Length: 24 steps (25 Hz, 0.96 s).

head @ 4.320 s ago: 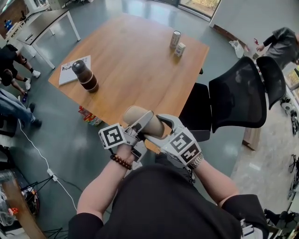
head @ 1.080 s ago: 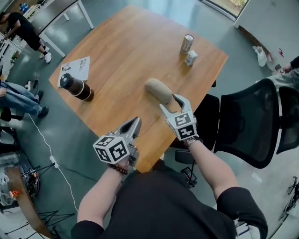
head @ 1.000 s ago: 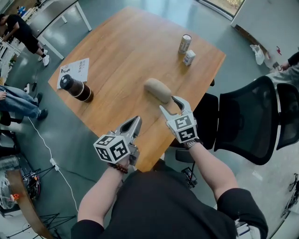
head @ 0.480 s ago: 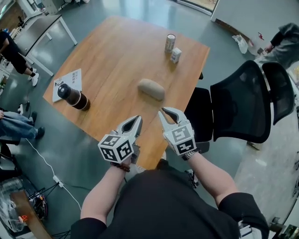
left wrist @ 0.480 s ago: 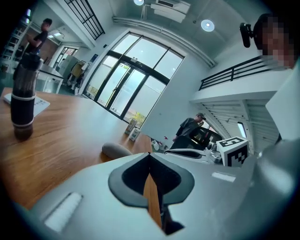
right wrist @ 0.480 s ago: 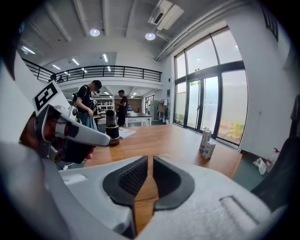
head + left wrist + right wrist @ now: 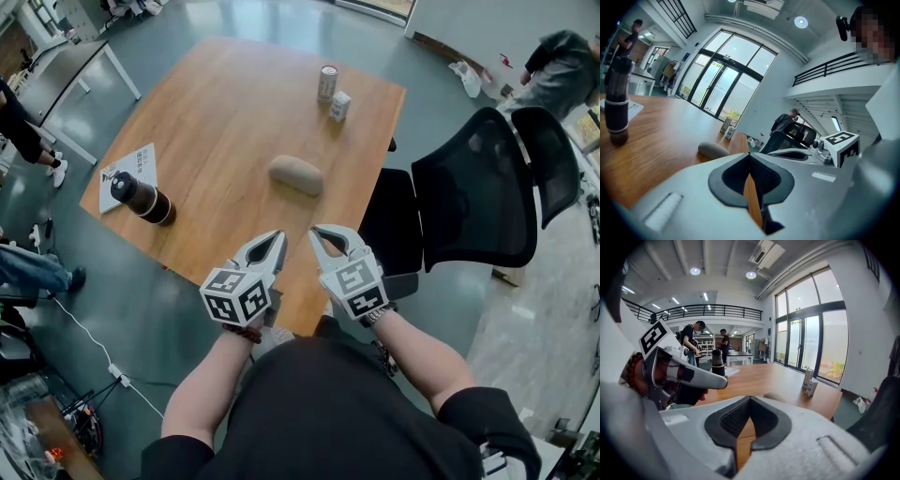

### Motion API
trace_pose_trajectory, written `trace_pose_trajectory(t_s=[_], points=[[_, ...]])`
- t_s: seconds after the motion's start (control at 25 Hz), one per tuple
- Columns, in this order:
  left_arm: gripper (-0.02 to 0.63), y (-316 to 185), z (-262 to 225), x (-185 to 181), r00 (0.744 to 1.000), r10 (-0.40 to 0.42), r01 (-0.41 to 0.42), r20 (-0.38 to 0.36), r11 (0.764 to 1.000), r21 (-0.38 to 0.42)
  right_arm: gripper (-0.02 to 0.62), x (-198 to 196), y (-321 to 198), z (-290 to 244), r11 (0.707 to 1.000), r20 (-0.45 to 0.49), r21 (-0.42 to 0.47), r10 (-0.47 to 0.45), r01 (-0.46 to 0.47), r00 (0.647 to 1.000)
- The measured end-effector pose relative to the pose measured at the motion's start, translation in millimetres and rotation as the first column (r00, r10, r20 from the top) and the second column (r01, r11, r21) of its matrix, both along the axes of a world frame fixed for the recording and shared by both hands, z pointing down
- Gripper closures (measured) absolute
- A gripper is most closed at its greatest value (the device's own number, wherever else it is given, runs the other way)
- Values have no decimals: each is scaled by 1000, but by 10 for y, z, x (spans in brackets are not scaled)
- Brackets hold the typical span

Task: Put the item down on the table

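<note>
- The item, a beige oblong roll, is lying on its side on the table, near the middle and free of both grippers.
- The left gripper is hovering over the table's near edge; its jaws are pressing together and gripping nothing.
- The right gripper is hovering just beside it, over the same edge; its jaws are also meeting pad to pad and carrying nothing.
- Both grippers are pointing toward the item, which is resting well apart from them.
- A dark bottle is standing at the table's left corner, with its base touching a paper.
- A can and a small carton are standing side by side near the far edge, beyond the item.
- A black mesh chair is standing at the table's right side.
- People are standing on the floor round the room's edges.
</note>
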<state>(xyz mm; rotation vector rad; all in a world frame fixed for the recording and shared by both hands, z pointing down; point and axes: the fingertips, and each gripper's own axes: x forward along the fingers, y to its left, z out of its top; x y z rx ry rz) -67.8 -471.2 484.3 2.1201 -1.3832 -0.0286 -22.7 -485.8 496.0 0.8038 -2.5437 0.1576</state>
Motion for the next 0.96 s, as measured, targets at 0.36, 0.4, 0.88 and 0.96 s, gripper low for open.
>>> trace_pose_trajectory(t_s=[0.36, 0.4, 0.88, 0.96], points=[[597, 44, -3, 16, 999, 15, -15, 33, 1000, 2, 603, -62, 110, -14, 1000, 9, -8, -14, 14, 1000], [597, 50, -2, 16, 999, 15, -15, 35, 1000, 1, 603, -66, 116, -14, 1000, 9, -9, -15, 15, 1000], [597, 67, 24, 5, 999, 6, -5, 42, 1000, -5, 603, -63, 128, 16, 1000, 8, -17, -15, 16, 1000], [597, 70, 24, 2, 999, 4, -4, 43, 1000, -5, 603, -67, 129, 17, 1000, 7, -18, -16, 16, 1000]])
